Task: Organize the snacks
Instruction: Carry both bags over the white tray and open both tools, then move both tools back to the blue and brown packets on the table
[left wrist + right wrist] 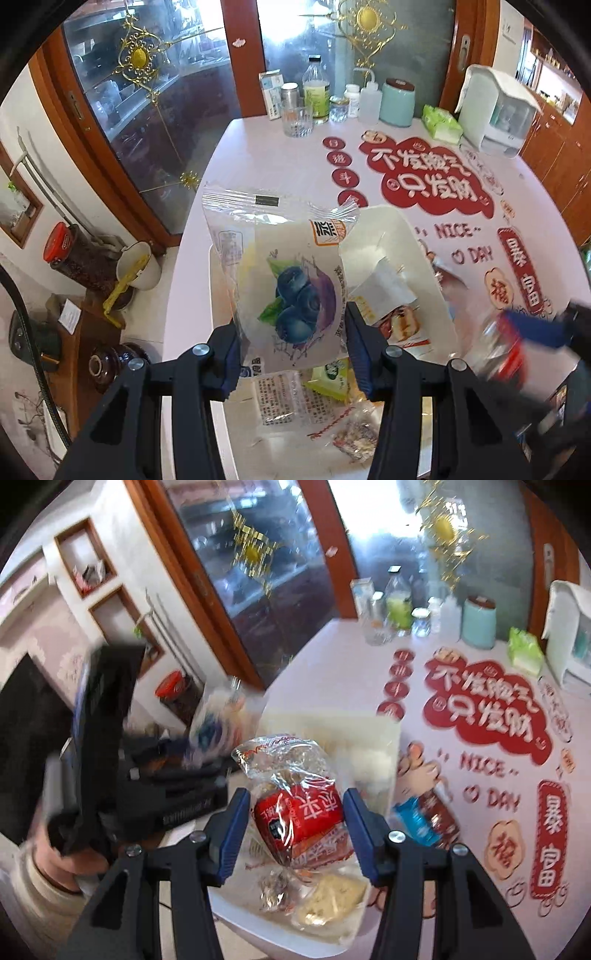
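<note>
My left gripper is shut on a white blueberry snack packet, which stands upright above a white tray. In the tray lie a bread packet, a green packet and a clear printed packet. My right gripper is shut on a clear packet with a red label, held over the same tray. It also shows blurred at the right edge of the left wrist view as the right gripper. The left gripper with the blueberry packet is a blur in the right wrist view.
A blue and red snack packet lies on the pink table right of the tray. At the table's far end stand a glass, bottles, a teal canister, a green tissue pack and a white dispenser.
</note>
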